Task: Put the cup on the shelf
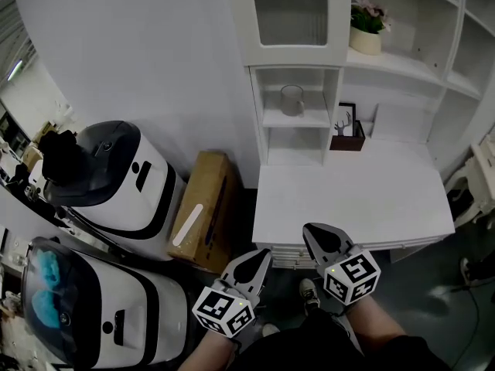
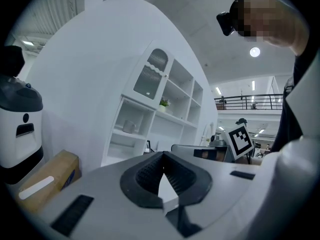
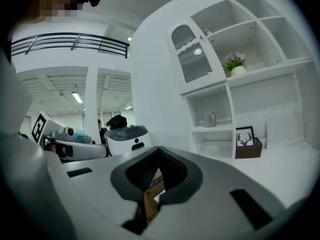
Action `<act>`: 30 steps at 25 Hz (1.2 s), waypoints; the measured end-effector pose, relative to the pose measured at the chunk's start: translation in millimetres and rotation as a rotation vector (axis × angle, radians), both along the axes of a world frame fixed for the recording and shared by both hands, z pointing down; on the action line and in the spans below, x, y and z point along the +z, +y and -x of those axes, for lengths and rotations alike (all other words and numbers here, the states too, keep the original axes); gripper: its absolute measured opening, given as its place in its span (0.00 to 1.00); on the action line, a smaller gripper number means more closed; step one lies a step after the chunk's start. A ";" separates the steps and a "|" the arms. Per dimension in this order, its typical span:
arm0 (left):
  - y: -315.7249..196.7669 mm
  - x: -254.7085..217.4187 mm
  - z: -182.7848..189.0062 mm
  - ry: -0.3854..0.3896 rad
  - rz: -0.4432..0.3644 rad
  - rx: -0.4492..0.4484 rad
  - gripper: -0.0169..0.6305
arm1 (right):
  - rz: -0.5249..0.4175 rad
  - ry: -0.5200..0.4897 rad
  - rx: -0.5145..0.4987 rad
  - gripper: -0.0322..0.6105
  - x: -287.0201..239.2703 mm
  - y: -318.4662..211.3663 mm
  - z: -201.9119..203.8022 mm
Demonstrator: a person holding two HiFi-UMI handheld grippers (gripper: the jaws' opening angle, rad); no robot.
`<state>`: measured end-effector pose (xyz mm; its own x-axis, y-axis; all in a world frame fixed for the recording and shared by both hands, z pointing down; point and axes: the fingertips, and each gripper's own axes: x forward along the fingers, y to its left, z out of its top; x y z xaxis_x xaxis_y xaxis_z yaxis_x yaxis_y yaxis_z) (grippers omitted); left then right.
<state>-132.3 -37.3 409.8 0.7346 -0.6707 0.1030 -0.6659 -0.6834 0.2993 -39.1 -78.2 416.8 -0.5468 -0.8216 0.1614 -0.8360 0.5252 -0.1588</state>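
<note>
The cup is a pale grey mug standing upright on the middle shelf of the white cabinet's narrow column. It also shows small in the left gripper view as the cup and in the right gripper view as the cup. Both grippers are held low by the desk's front edge, far from the cup. My left gripper is shut with nothing in it, its jaws meeting at the tip. My right gripper is shut and empty too, tips together.
A white desk top lies under the shelves. On it at the back stands a brown box with a deer picture. A potted plant sits on a higher shelf. A cardboard box and two white machines stand at the left.
</note>
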 end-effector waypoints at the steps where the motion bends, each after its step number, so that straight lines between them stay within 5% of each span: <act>1: 4.6 -0.4 -1.2 0.000 -0.001 0.010 0.03 | 0.000 -0.002 0.010 0.06 0.0 6.3 -1.1; 16: 68.5 4.3 2.2 0.003 -0.003 0.108 0.03 | -0.005 -0.010 0.086 0.06 3.1 86.3 5.6; 30: 79.5 7.2 23.0 0.005 0.003 0.115 0.03 | -0.007 -0.002 0.083 0.05 2.3 99.6 27.9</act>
